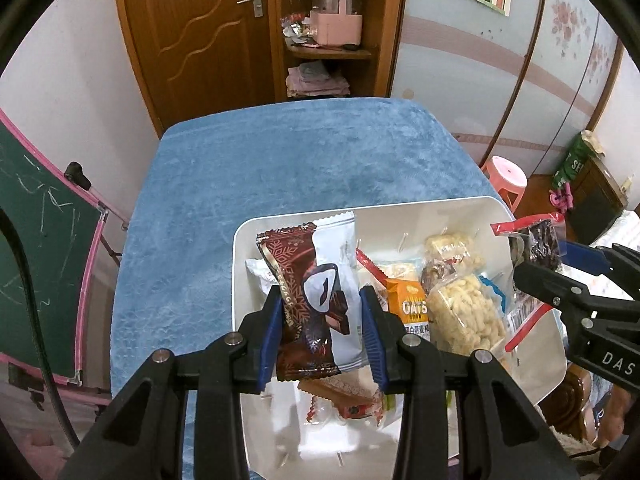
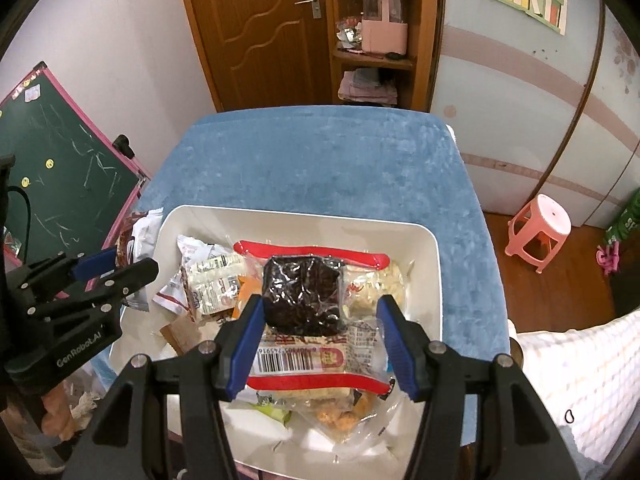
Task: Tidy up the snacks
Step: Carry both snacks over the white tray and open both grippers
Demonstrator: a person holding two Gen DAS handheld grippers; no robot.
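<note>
Both grippers hover over the white bin [image 2: 434, 264], which sits at the near end of the blue-covered table [image 1: 280, 168] and is heaped with wrapped snacks. The left gripper [image 1: 322, 320] pinches a brown chocolate-bar wrapper [image 1: 308, 296] together with a white packet [image 1: 344, 264] behind it; the pair's long axis runs straight ahead along the fingers, away from the wrist, and both appear lifted above the pile near the bin's left side. The right gripper [image 2: 320, 332] clasps a clear, red-edged packet of dark dried fruit [image 2: 304, 292], barcode end nearest the wrist, its long axis likewise running forward between the blue pads [image 2: 246, 340]. From the left wrist view this packet is seen raised just past the bin's right rim. Open tablecloth lies ahead of and to the left of the bin, nearer the left gripper, so setting items out there probably falls to it first. Both tools point forward and downward, level with each other, well apart.
</note>
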